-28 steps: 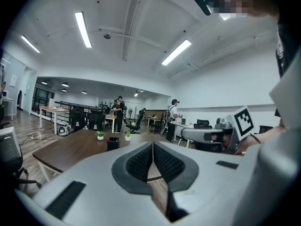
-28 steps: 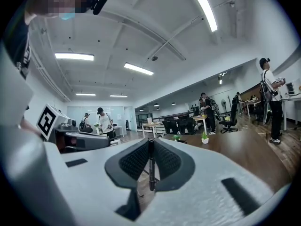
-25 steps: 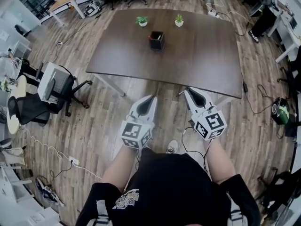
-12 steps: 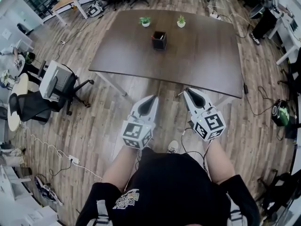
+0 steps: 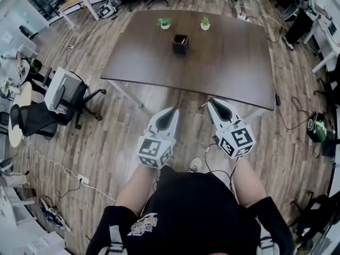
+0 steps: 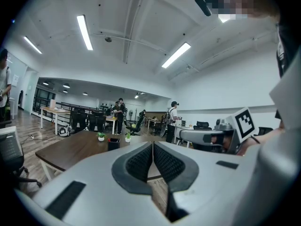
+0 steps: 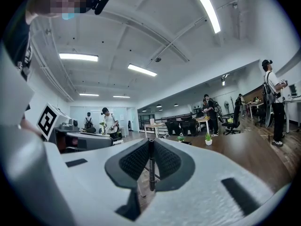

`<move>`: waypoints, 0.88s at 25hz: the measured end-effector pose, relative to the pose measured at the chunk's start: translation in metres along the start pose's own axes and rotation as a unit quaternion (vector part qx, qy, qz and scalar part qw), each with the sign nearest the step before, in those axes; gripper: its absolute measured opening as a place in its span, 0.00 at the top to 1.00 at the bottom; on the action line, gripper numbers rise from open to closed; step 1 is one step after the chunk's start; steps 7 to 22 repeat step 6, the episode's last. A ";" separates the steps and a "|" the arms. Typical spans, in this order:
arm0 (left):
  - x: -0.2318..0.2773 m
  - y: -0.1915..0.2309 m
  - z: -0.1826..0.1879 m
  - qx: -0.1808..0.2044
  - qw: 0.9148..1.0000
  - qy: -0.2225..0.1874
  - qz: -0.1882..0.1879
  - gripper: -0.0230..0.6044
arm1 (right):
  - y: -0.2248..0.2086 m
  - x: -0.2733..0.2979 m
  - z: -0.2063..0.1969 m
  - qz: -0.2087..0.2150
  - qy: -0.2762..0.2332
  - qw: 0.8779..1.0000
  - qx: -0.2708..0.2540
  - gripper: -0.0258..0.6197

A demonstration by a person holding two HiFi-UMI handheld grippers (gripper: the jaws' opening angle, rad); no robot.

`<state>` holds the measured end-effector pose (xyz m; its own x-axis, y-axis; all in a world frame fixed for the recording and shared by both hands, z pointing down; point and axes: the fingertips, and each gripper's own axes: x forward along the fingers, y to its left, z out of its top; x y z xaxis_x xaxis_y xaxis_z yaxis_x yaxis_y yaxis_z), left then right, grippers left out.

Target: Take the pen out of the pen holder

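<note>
Right claw [image 7: 150, 140]: nearly closed, pads pinching a thin dark pen [image 7: 151, 168]; nothing else between them.
Pen axis: upright, crosswise to the jaws; its top reaches the upper edge of the pads and its lower end hangs below them. Head view can't resolve it.
Left claw [image 6: 152, 142]: jaws fully together, nothing between the pads, touching nothing.
Claw pose: both held level in front of the person over the wooden floor, side by side, tips pointing at the tabletop [image 5: 228, 62]; the right claw [image 5: 212, 103] is just short of its near edge.
Pen holder [image 5: 180, 44]: dark square cup standing upright toward the far side of the tabletop, just near of two small potted plants [image 5: 164, 23].
Holder vs claws: far ahead and well apart from both; the left claw [image 5: 171, 111] lines up with it more directly, while the right sits further right.
Holder contents: too small to tell whether any pens stand in it.
Judgement: with a pen in the right claw and clear of the holder, extraction looks done. If another pen is wanted, the person must step up to the tabletop first.
</note>
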<state>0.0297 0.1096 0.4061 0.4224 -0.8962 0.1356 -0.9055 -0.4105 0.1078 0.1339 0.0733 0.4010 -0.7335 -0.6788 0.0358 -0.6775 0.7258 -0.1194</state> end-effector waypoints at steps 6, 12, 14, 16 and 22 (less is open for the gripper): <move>0.002 0.002 0.001 -0.001 1.000 0.000 0.000 0.95 | -0.002 0.003 0.000 0.000 0.001 1.000 0.000 0.90; 0.002 0.002 0.001 -0.001 1.000 0.000 0.000 0.95 | -0.002 0.003 0.000 0.000 0.001 1.000 0.000 0.90; 0.002 0.002 0.001 -0.001 1.000 0.000 0.000 0.95 | -0.002 0.003 0.000 0.000 0.001 1.000 0.000 0.90; 0.002 0.002 0.001 -0.001 1.000 0.000 0.000 0.95 | -0.002 0.003 0.000 0.000 0.001 1.000 0.000 0.90; 0.002 0.002 0.001 -0.001 1.000 0.000 0.000 0.95 | -0.002 0.003 0.000 0.000 0.001 1.000 0.000 0.90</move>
